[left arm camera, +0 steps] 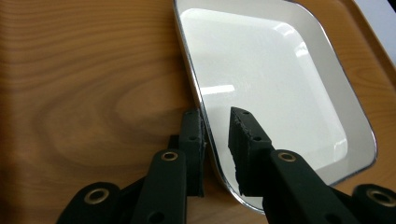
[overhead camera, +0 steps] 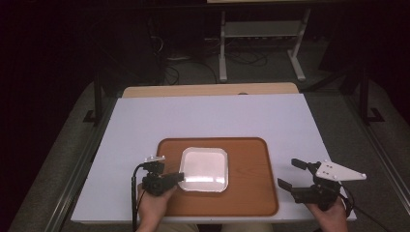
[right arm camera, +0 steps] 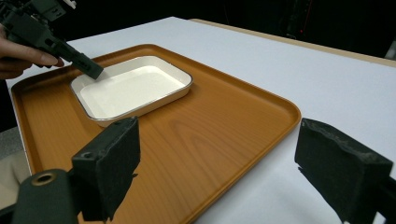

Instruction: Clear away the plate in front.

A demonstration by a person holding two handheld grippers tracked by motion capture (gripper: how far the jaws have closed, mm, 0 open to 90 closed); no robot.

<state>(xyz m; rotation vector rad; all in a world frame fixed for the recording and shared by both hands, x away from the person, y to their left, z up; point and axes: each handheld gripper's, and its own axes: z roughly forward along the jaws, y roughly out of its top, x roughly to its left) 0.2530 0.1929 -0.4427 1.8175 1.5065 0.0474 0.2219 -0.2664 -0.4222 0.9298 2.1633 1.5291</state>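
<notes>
Left gripper (left arm camera: 215, 133) straddles dish (left arm camera: 275, 88) rim, jaws slightly apart, not clamping.
Right gripper (overhead camera: 292, 174) idles wide at lower right, off tray (overhead camera: 251, 193).

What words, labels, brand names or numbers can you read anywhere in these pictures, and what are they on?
None can be read.
White dish: plain, no mark or print.
Wooden tray: wood grain alone.
White table: bare of any label.
Left claw and right claw: plain black, no lettering.
Dark shelf behind the table: too dim and small to tell.
</notes>
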